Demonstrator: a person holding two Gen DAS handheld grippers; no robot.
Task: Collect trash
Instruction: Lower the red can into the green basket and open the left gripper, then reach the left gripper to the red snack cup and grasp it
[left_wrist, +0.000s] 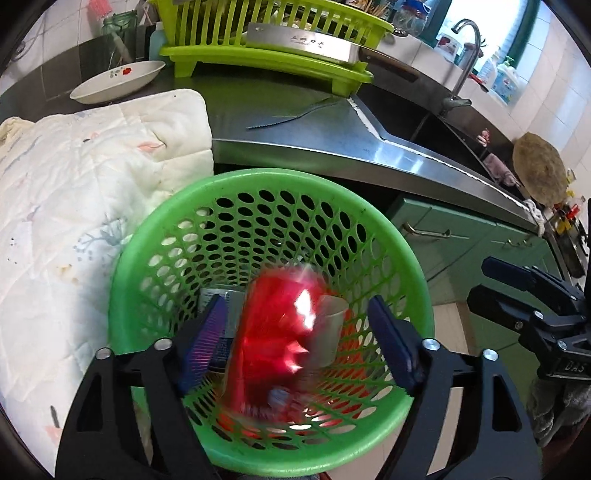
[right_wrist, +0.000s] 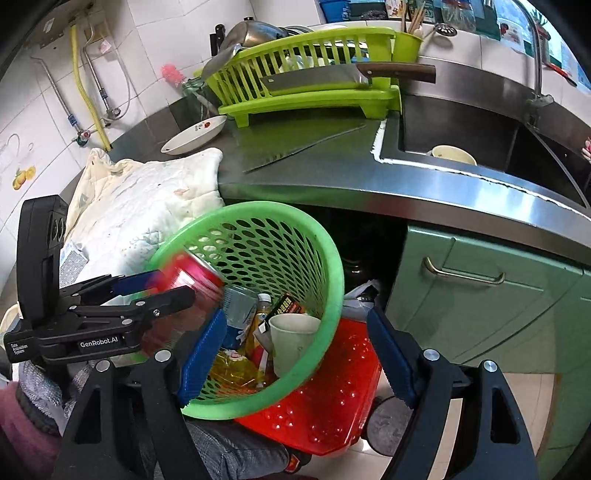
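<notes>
Below the tabletop edge, the green basket holds cans and a cup (red can dropping), both hand-held grippers wide open, empty.

Left gripper: black angular linkage arms with triangular cut-outs, silver round screw heads at the pivots, blue ribbed pads on the fingers. From the right wrist view, white lettering "GenRobot.AI" along the side of the body, smaller white text at its rear end, tall black housing above. Right gripper: same black frame, silver screws, toothed blue pads. Pink cuff over grey knit sleeve at lower left.
</notes>
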